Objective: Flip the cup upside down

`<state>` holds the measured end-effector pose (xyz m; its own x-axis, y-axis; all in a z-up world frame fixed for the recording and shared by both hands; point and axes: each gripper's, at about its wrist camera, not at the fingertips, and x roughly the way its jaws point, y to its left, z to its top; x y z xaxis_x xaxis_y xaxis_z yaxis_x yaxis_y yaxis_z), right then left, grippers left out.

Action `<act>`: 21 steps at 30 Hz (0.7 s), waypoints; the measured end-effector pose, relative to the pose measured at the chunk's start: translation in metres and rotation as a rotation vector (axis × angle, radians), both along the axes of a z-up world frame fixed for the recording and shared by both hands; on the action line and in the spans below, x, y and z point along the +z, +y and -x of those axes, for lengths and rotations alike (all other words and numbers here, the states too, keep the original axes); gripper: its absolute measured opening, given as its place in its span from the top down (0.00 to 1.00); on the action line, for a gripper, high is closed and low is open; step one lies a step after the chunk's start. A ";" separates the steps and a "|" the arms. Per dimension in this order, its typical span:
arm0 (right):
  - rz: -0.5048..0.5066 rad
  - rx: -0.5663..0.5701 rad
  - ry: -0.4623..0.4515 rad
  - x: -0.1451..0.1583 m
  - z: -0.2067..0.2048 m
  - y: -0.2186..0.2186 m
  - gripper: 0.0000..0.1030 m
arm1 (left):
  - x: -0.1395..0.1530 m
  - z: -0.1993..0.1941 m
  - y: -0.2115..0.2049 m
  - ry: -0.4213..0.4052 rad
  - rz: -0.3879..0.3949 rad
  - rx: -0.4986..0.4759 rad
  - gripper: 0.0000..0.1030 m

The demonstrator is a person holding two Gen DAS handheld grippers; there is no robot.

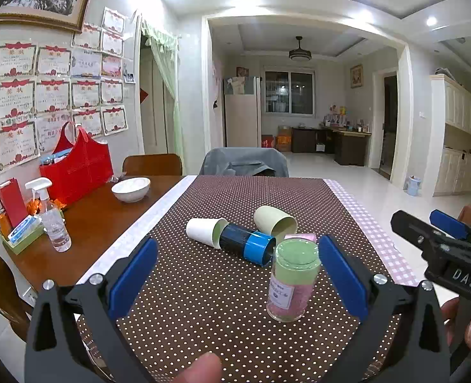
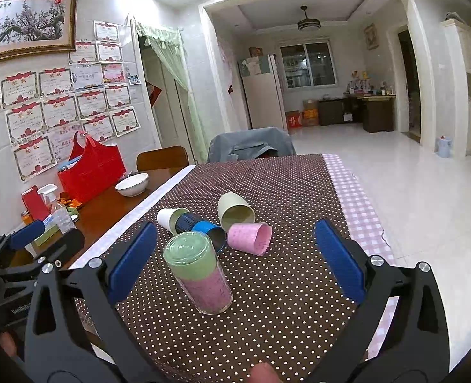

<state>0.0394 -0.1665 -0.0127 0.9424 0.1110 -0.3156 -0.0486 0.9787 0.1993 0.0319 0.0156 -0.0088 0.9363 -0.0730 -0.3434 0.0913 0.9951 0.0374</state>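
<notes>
Hovering wide open and empty, the left tongs [image 1: 238,274] and right tongs [image 2: 235,261] flank a clear cup [image 2: 200,276] standing mouth-down on the dotted table [image 2: 283,303]. Beyond it, white [image 1: 203,231], blue [image 1: 249,244], pink [image 2: 249,237] and green [image 2: 235,212] cups lie tipped over.

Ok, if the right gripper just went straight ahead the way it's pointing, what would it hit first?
Most likely the upside-down glass, which stands on the dotted cloth between the open right gripper fingers, a little left of centre. Behind it lie the blue cup and the pink cup. Depth is hard to judge in the fisheye.
</notes>
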 end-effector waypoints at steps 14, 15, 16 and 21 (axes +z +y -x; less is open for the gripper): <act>0.052 -0.036 -0.035 0.008 0.015 0.009 0.06 | 0.010 0.013 -0.004 -0.019 0.010 0.006 0.04; 0.052 -0.036 -0.036 0.009 0.015 0.010 0.06 | 0.011 0.014 -0.003 -0.023 0.012 0.007 0.04; 0.052 -0.036 -0.038 0.009 0.016 0.011 0.06 | 0.012 0.015 -0.003 -0.027 0.011 0.008 0.04; 0.054 -0.034 -0.039 0.009 0.016 0.012 0.06 | 0.013 0.017 -0.004 -0.039 0.001 0.012 0.04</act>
